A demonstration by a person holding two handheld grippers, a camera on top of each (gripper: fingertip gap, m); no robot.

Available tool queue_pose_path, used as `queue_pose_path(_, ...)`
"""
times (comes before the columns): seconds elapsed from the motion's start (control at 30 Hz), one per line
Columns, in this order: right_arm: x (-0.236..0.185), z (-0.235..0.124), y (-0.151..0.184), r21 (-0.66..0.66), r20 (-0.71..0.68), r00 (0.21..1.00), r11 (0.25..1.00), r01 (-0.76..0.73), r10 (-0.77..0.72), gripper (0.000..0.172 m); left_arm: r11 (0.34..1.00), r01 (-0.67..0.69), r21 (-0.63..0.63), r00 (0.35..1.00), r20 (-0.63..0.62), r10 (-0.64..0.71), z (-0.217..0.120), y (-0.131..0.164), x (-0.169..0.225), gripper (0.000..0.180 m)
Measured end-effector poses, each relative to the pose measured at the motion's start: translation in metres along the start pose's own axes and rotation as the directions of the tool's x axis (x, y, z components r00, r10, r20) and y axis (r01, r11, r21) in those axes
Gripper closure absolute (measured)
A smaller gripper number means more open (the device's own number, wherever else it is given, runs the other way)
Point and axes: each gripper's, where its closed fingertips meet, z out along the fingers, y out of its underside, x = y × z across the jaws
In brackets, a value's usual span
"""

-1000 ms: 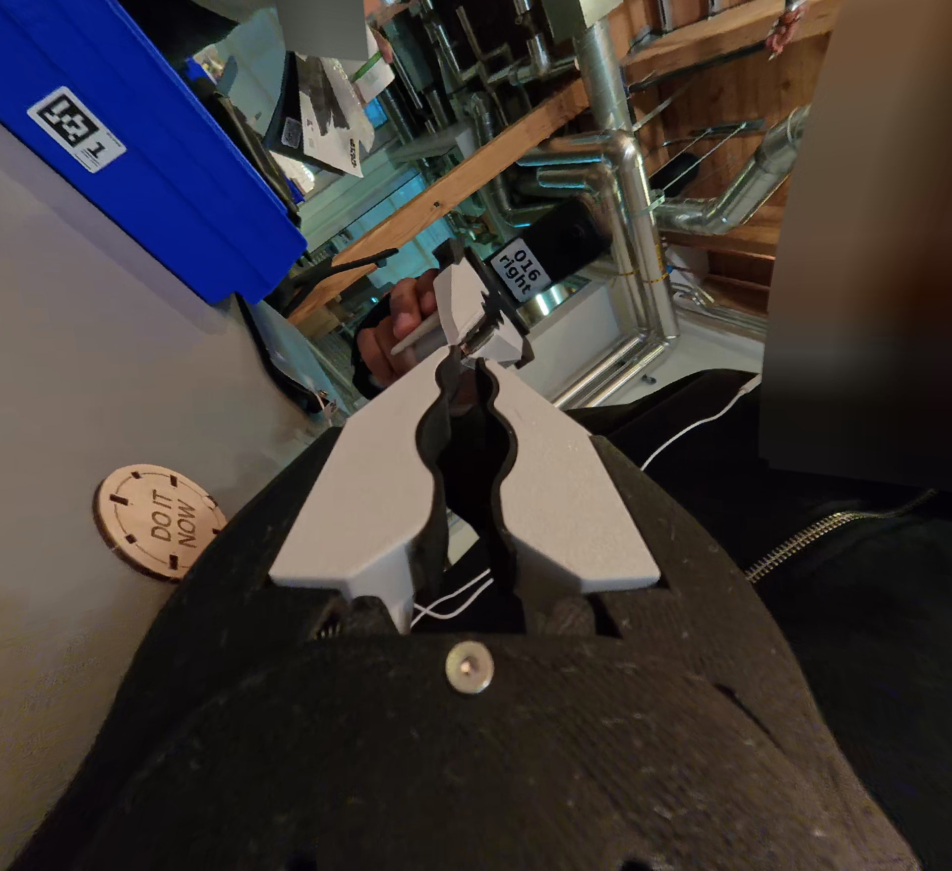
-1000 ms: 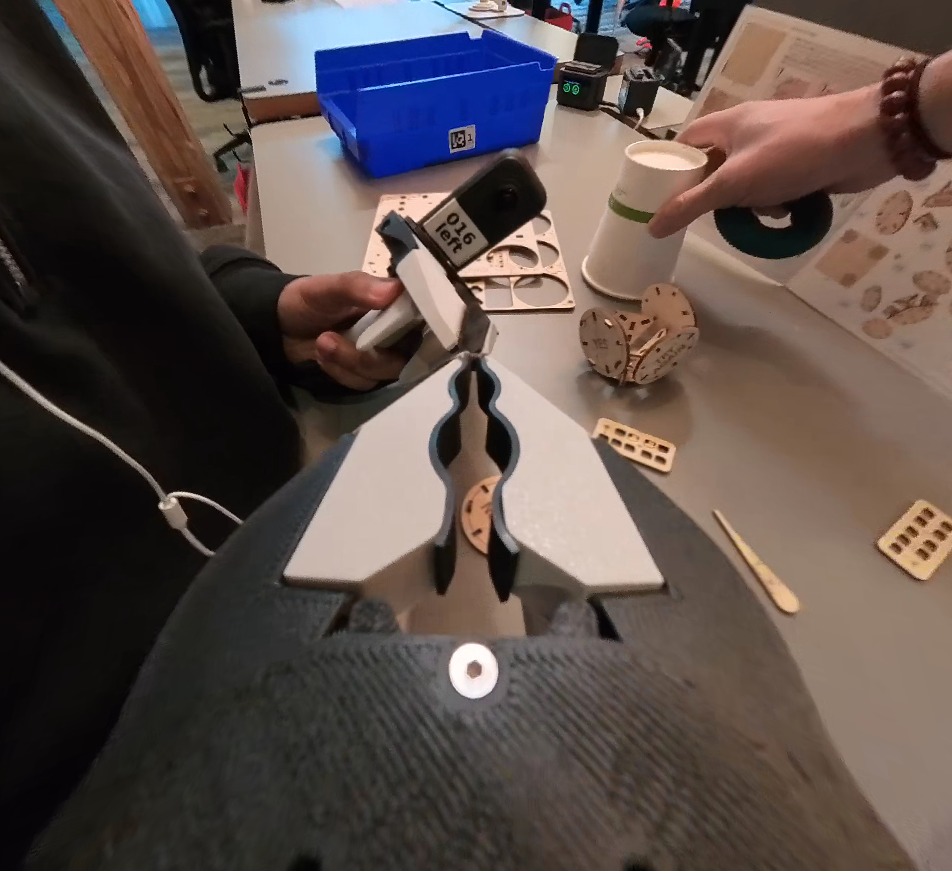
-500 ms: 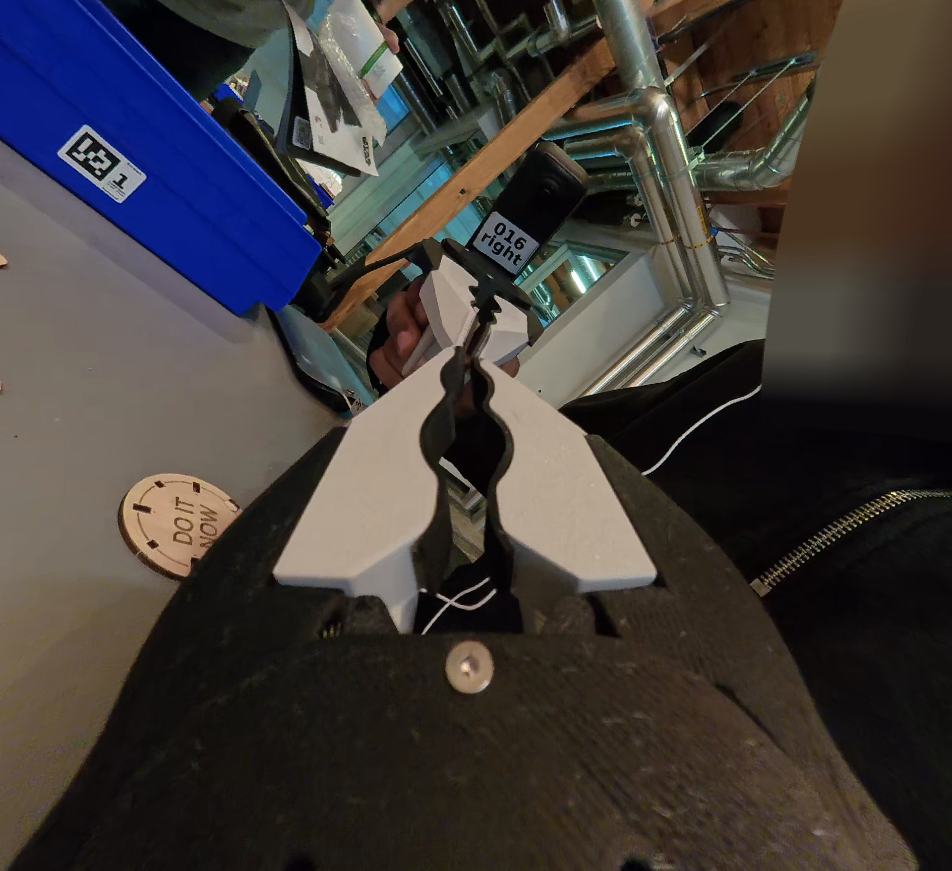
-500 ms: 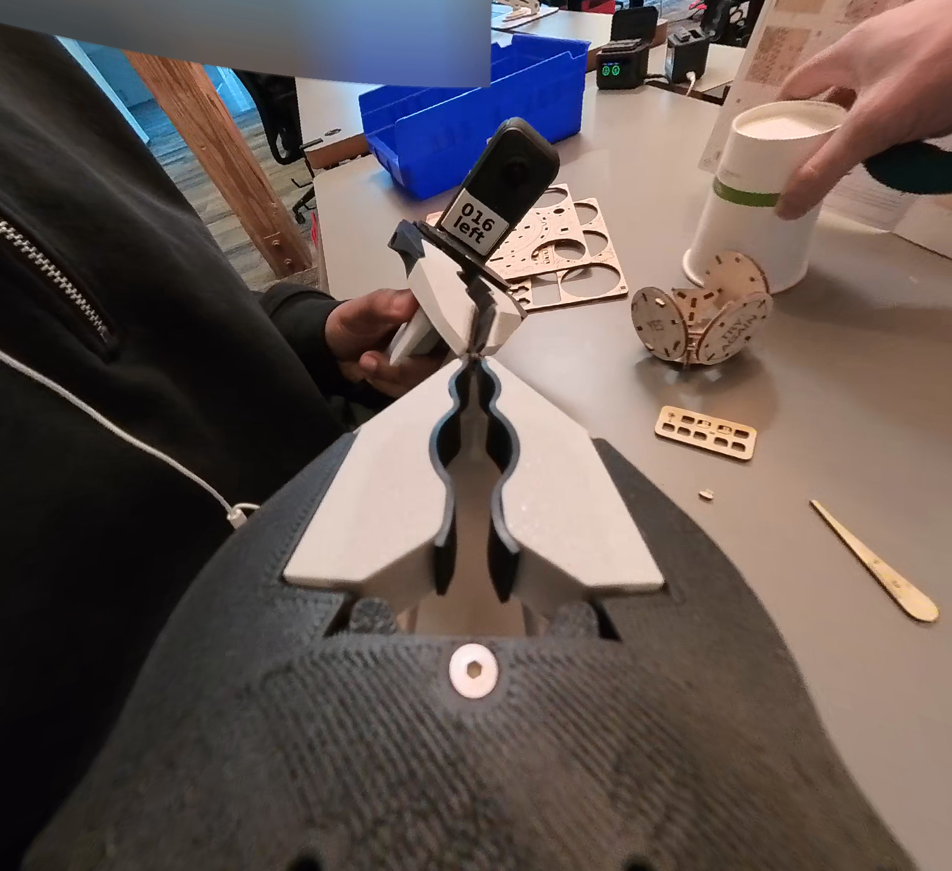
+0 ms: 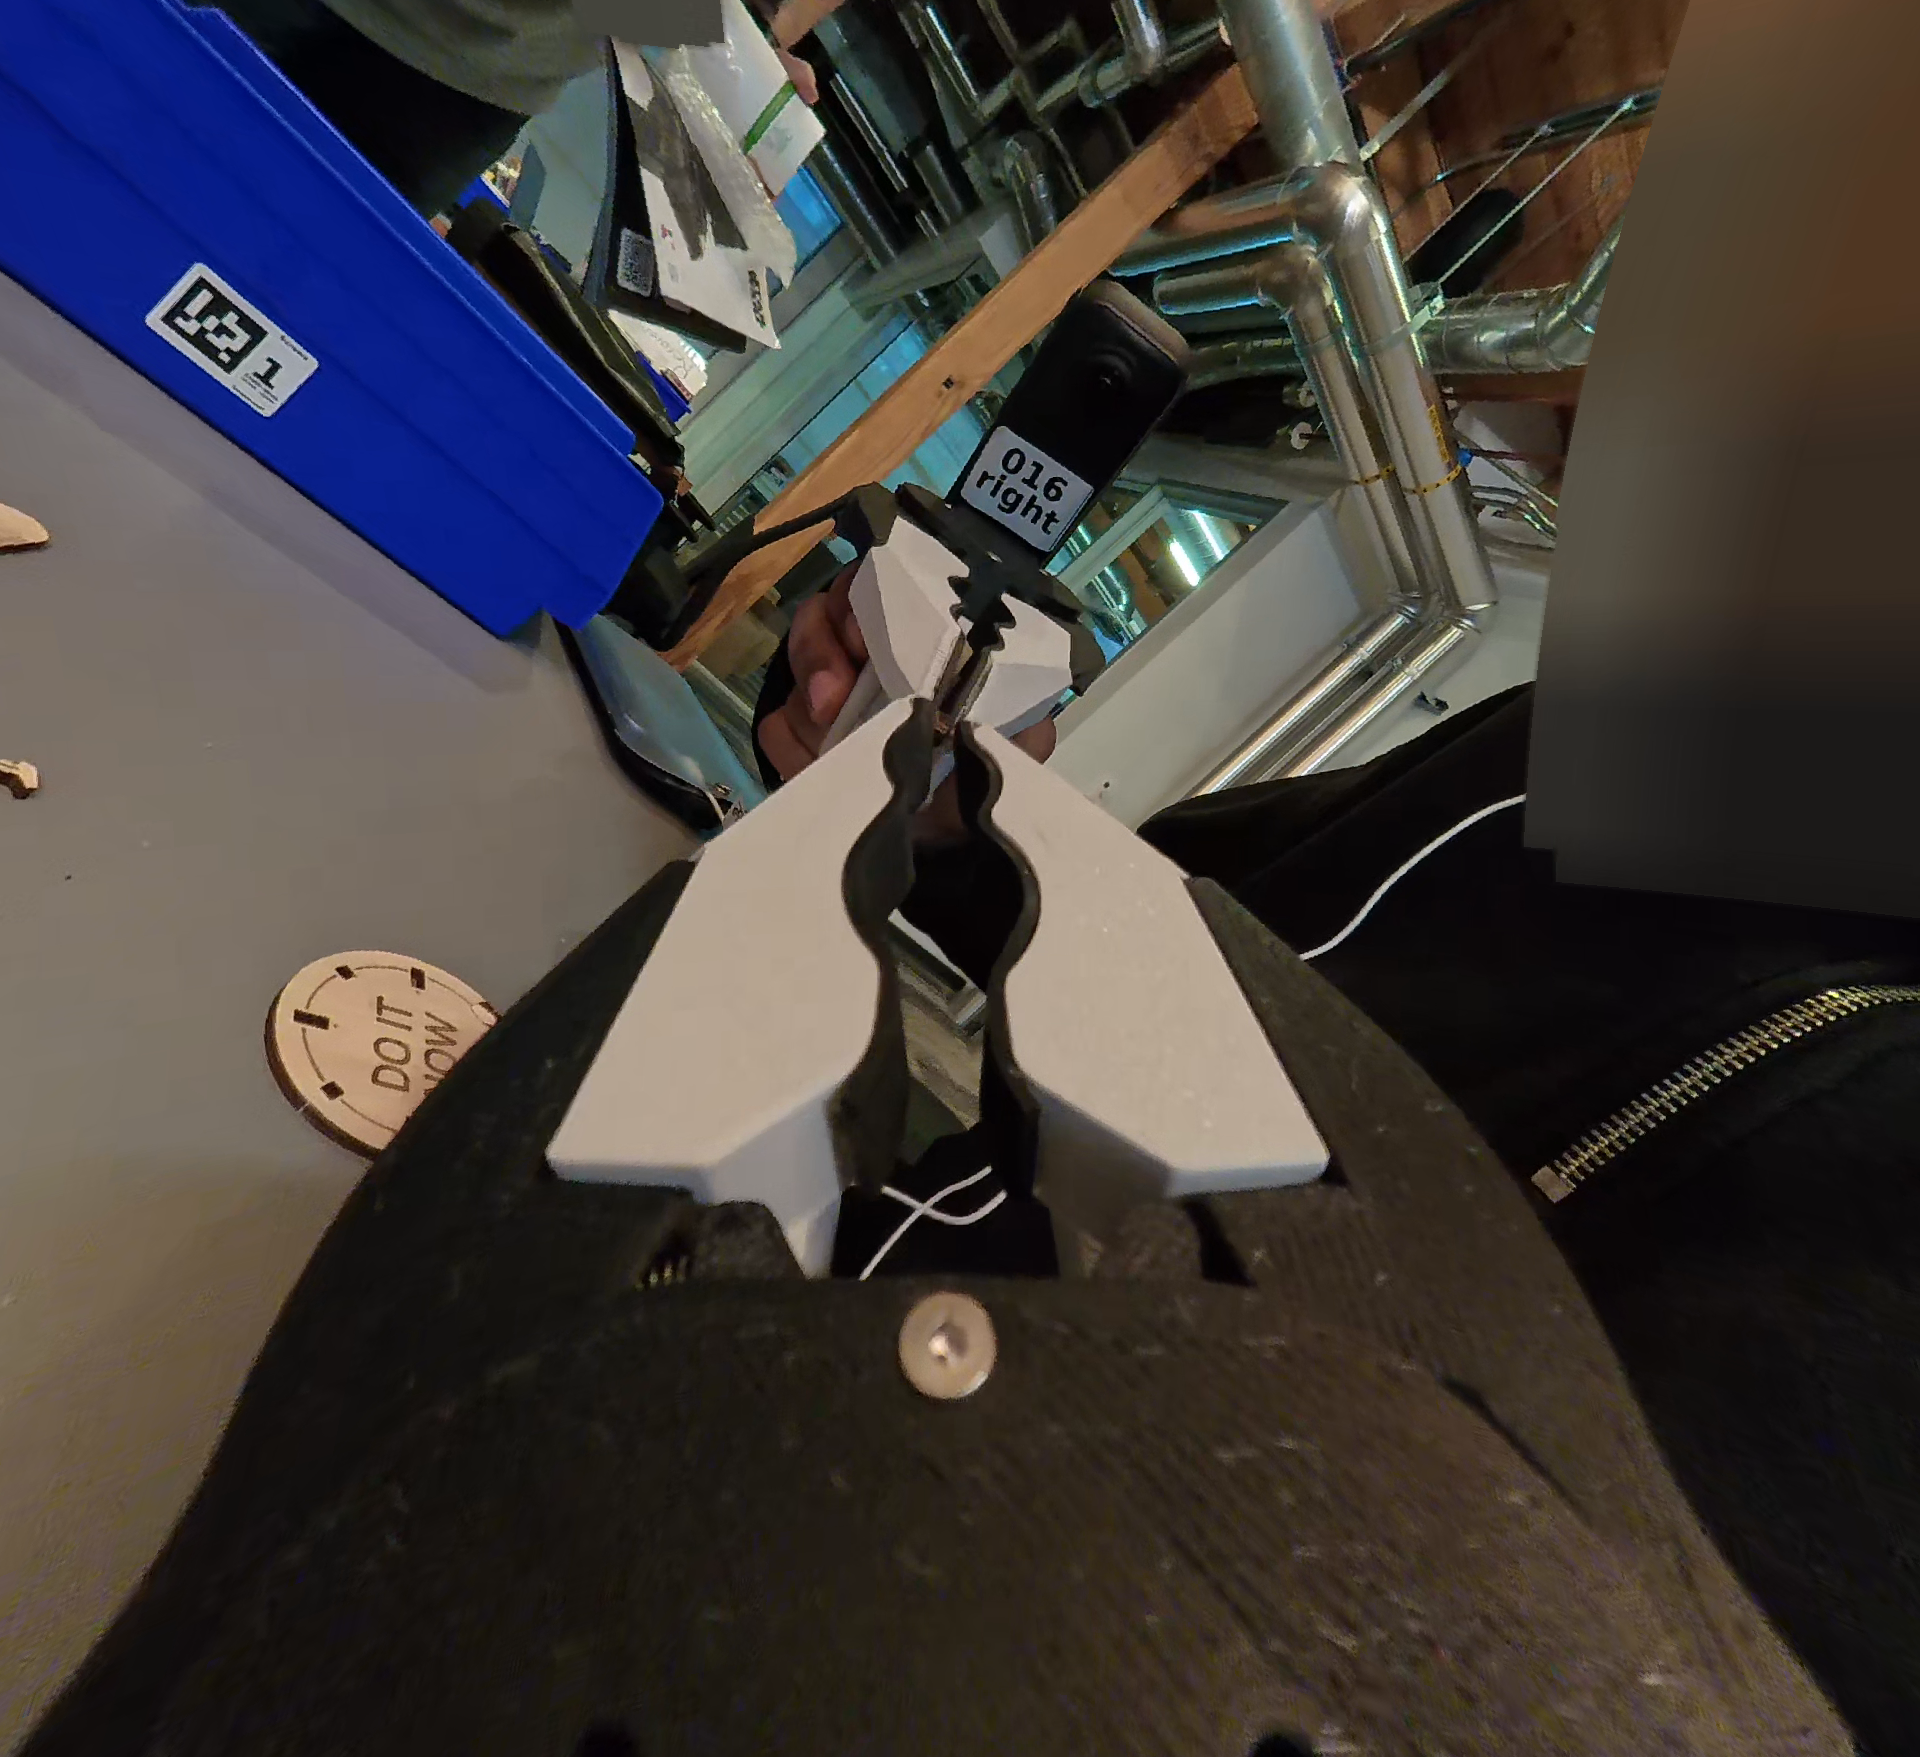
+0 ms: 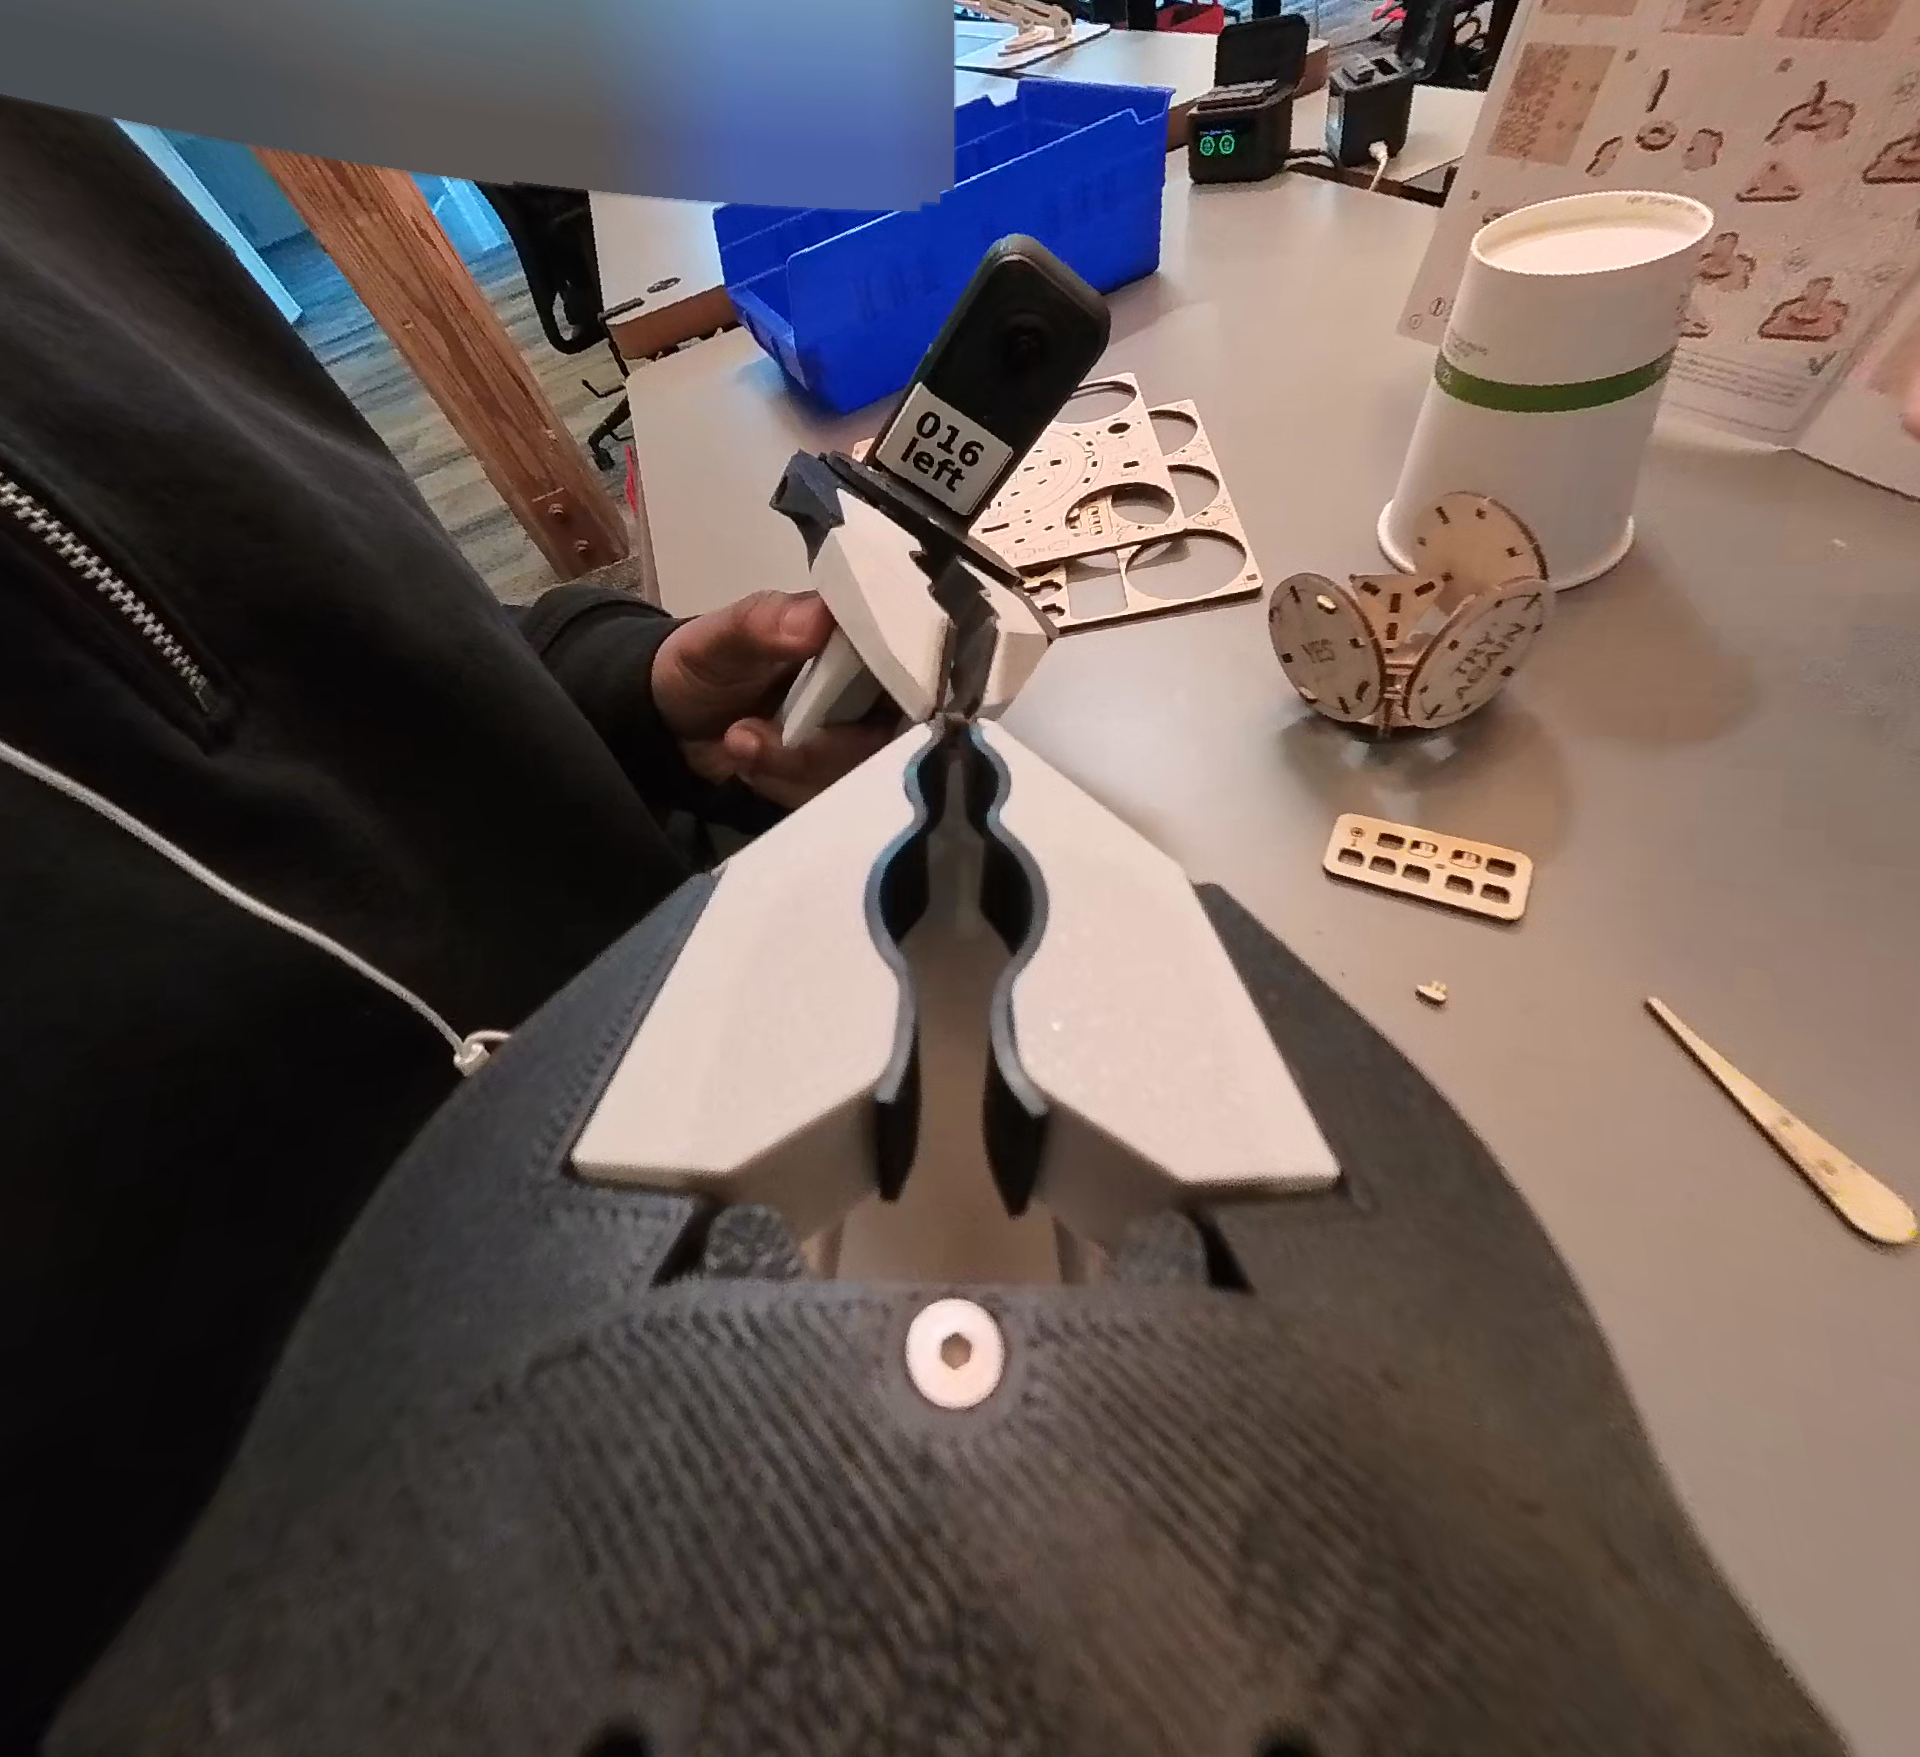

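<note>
My left gripper (image 5: 940, 739) and right gripper (image 6: 951, 728) meet tip to tip above the grey table (image 6: 1351, 772) edge, both closed. A tiny wooden piece (image 5: 938, 722) seems pinched between them; whose grip, I cannot tell. Open tabletop lies rightward, before the wooden disc assembly (image 6: 1408, 632).

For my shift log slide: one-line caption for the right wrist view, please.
Right gripper and left gripper, both shut, meet tip to tip above a grey table strewn with wooden puzzle parts.

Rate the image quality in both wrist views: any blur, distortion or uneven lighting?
Left wrist view: tilted, dim warm light, wide-angle bending of the pipes; blue bin sharp. Right wrist view: brighter and even, soft shadow under the paper cup; its own fingertips slightly smeared. Both carry flat masking patches.
</note>
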Motion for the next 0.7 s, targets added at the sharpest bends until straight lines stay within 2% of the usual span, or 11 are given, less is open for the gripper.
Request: queue_pose_path(0.7,-0.0011,0.0012,-0.0023,0.044,0.036,0.998,0.998,-0.053,0.051,0.167,1.0,0.004,0.011,1.0,-0.01,-0.004,-0.0018,-0.0015,0.0012,0.18)
